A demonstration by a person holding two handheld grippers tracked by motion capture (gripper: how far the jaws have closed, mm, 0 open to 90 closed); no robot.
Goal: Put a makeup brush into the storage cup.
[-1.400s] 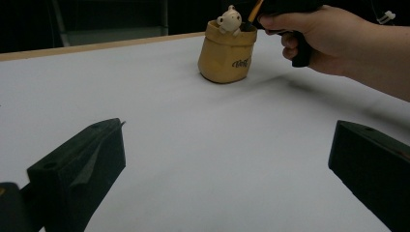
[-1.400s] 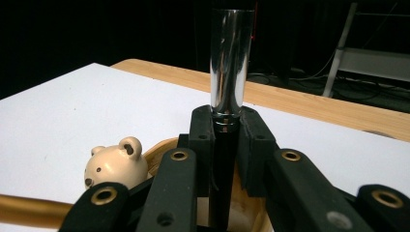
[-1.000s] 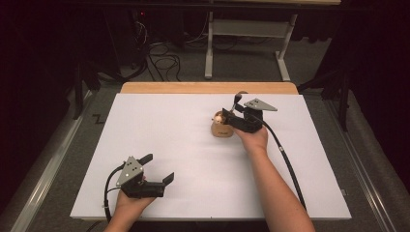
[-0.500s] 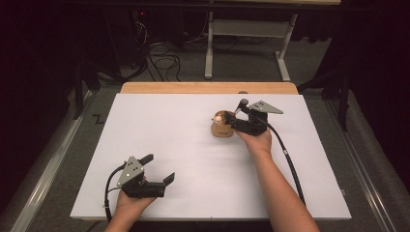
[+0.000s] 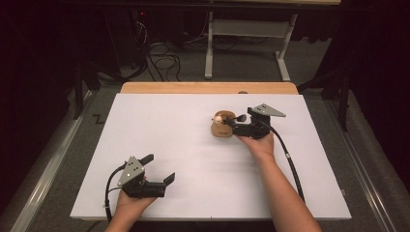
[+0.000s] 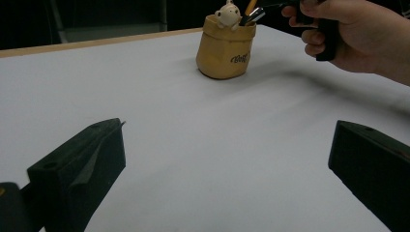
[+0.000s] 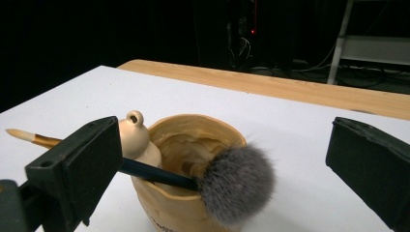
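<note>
White worktop [image 5: 193, 145], flat and matte, with a strip of light wood [image 5: 208, 87] showing along the far edge. Carries a small tan pot [image 5: 222, 127] right of centre, toward the far side, standing upright on its base; same pot [image 6: 225, 46] with dark lettering on its wall and a little bear figure [image 6: 227, 13] at its rim. Across the pot's mouth [image 7: 193, 145], a brush [image 7: 232, 181] lying tilted, grey bristle head over the near rim, pale handle tip [image 7: 19, 134] sticking out past the far side, clear of the worktop surface.
</note>
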